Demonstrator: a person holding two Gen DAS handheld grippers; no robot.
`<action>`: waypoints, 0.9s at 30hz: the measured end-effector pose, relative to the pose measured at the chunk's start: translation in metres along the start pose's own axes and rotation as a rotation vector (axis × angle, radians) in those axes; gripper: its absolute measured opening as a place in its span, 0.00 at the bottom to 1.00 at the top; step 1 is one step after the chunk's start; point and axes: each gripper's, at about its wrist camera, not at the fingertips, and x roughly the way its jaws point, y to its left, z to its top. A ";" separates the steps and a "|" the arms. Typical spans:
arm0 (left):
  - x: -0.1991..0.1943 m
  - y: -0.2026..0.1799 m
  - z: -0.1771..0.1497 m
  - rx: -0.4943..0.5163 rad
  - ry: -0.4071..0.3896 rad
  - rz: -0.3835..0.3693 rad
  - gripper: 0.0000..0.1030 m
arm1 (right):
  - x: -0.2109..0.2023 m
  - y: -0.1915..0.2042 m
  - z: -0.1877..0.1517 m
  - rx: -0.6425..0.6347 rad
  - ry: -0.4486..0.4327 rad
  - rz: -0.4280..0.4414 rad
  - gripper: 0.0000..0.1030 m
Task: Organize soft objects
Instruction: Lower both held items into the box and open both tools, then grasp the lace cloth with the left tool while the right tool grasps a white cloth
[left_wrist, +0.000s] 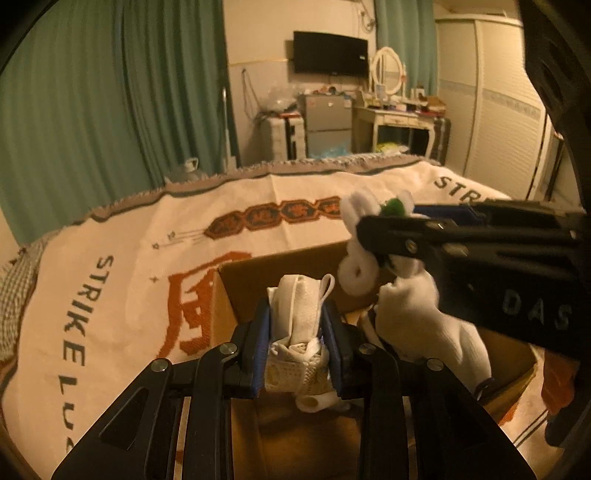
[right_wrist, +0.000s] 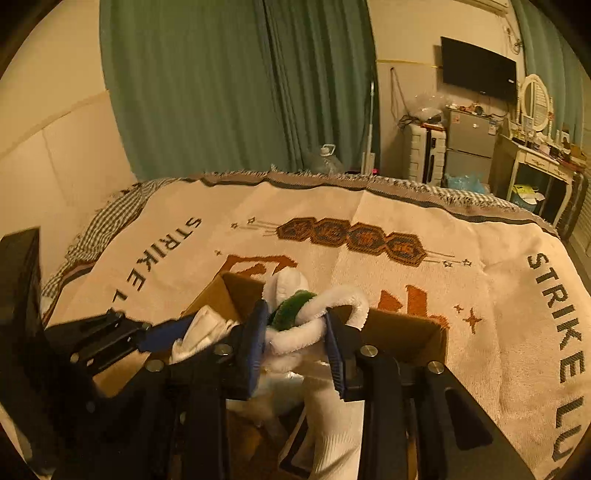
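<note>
You are gripping a folded white cloth bundle between the blue pads of your left gripper, which is clamping narrowly on it above the open cardboard box (its loop strap is sticking up near the top). Your right gripper is pinching a fuzzy white plush toy with a green patch, its jaws closing on the looped limbs, and a white sock-like piece is hanging below it into the box. In the left wrist view the plush toy is hovering just right of the bundle, over the box. The box is sitting on a cream blanket printed with orange motifs and dark lettering, covering the bed. Green curtains, a wall television and a cluttered dressing table are standing beyond.
</note>
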 end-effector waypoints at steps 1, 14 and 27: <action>-0.002 -0.002 0.001 0.006 0.000 0.008 0.32 | 0.000 -0.001 0.002 0.008 -0.002 -0.001 0.39; -0.128 0.001 0.032 0.008 -0.204 0.101 0.76 | -0.124 0.017 0.029 0.011 -0.157 -0.077 0.65; -0.267 0.001 0.016 -0.020 -0.380 0.156 0.88 | -0.288 0.066 0.012 -0.055 -0.287 -0.163 0.95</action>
